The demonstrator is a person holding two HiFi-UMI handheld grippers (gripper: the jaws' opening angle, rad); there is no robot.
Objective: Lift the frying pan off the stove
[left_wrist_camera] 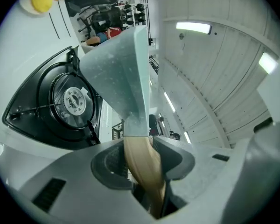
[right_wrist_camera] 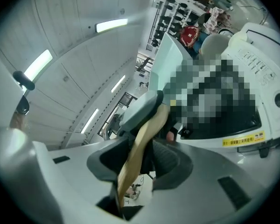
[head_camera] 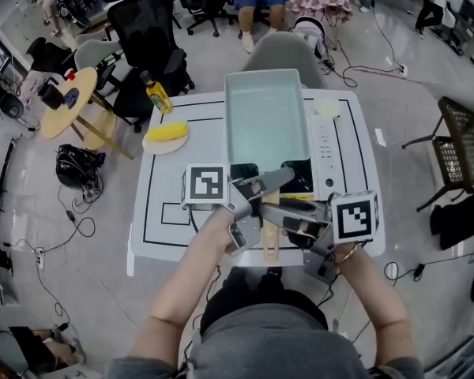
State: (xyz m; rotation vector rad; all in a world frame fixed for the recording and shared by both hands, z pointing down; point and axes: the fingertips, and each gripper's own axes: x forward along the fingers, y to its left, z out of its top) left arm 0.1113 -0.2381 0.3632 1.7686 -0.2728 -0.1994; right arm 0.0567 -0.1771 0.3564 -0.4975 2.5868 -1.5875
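Observation:
The frying pan [head_camera: 266, 117] is a pale blue-green rectangular pan with a wooden handle [head_camera: 271, 239]. It hangs tilted above the stove's black burner [head_camera: 300, 178], which lies bare below it. My left gripper [head_camera: 262, 200] is shut on the handle from the left, and my right gripper [head_camera: 296, 226] is shut on it from the right, a little nearer to me. In the left gripper view the handle [left_wrist_camera: 142, 162] runs between the pads up to the pan [left_wrist_camera: 119, 69], beside the burner [left_wrist_camera: 72, 99]. The right gripper view has the handle [right_wrist_camera: 140, 148] clamped likewise.
The white stove [head_camera: 325, 144] with its control strip sits on a white table [head_camera: 154, 212] with black lines. A plate with a yellow food item [head_camera: 166, 135], an oil bottle [head_camera: 157, 95] and a pale round object [head_camera: 327, 107] stand there. Chairs and a round wooden table [head_camera: 67, 101] surround it.

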